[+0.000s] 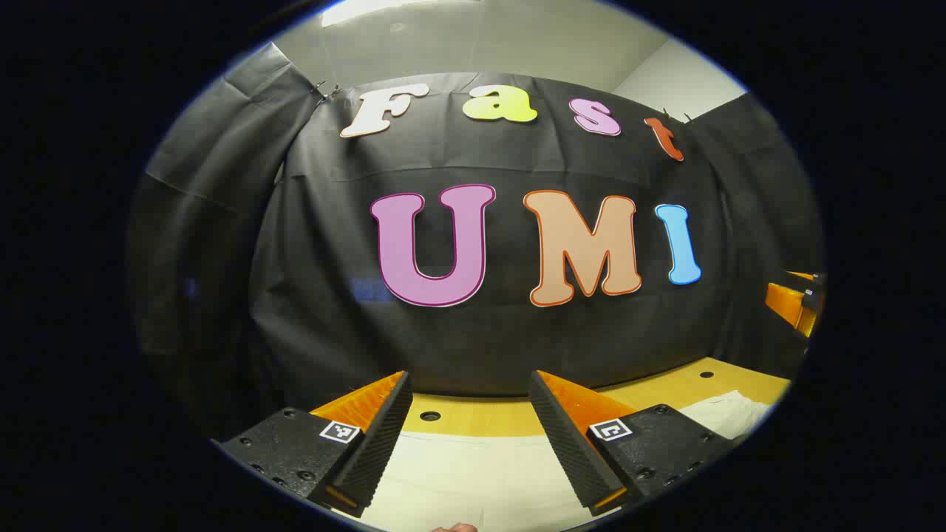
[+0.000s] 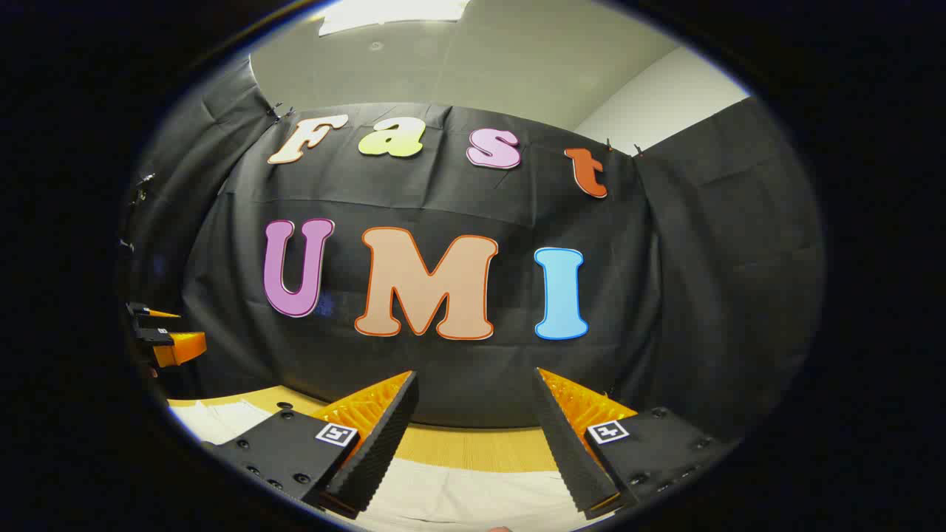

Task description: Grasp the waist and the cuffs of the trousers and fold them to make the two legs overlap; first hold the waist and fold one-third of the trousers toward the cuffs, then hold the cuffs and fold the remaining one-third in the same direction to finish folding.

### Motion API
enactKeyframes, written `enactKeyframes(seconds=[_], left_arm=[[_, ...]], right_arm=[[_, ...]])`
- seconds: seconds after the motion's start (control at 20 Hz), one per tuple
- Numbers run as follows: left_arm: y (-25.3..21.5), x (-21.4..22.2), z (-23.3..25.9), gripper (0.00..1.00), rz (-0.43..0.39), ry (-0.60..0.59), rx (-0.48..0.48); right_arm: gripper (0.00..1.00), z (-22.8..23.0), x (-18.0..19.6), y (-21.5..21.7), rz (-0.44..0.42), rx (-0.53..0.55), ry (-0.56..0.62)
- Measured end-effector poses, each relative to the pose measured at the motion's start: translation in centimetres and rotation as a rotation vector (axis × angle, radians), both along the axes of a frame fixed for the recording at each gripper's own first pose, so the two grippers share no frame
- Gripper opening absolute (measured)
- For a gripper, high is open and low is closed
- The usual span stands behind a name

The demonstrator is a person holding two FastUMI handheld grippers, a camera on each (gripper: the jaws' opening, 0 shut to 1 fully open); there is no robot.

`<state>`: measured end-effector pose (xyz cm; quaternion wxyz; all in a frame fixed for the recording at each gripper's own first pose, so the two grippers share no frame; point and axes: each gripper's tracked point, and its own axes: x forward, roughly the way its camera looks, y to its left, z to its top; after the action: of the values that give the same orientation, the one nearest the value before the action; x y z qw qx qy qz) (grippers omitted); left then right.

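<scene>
1. While you hold both tools level above the table, your left gripper has its jaws spread wide, nothing between them.
2. Your right gripper is likewise spread apart, gripping nothing.
3. Trousers: pale cream cloth lying flat on the wooden table, directly below and ahead of the left gripper's fingers; in the left gripper view the cloth runs on to the right, past the right finger.
4. In the right gripper view the same pale cloth lies under the right gripper's fingers and shows again at lower left beside the left finger's base.
5. Neither gripper touches the cloth; both sit above it.
6. Waist or cuff end: can't tell from these views.
7. Left gripper view, far right edge: your right gripper is partly visible, well apart.
8. Right gripper view, far left edge: your left gripper is partly visible, jaws apart.
9. Table has small round holes near its far edge, in front of the black cloth wall.
</scene>
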<state>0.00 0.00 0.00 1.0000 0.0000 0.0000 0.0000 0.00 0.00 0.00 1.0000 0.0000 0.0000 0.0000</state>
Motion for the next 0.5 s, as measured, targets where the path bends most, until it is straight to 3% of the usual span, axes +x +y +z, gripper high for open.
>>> enactKeyframes(seconds=[0.5], left_arm=[[-0.1,-0.6,-0.2,0.96,0.019,0.006,-0.004]], right_arm=[[0.97,-1.4,-0.7,-0.5,0.012,-0.020,0.045]])
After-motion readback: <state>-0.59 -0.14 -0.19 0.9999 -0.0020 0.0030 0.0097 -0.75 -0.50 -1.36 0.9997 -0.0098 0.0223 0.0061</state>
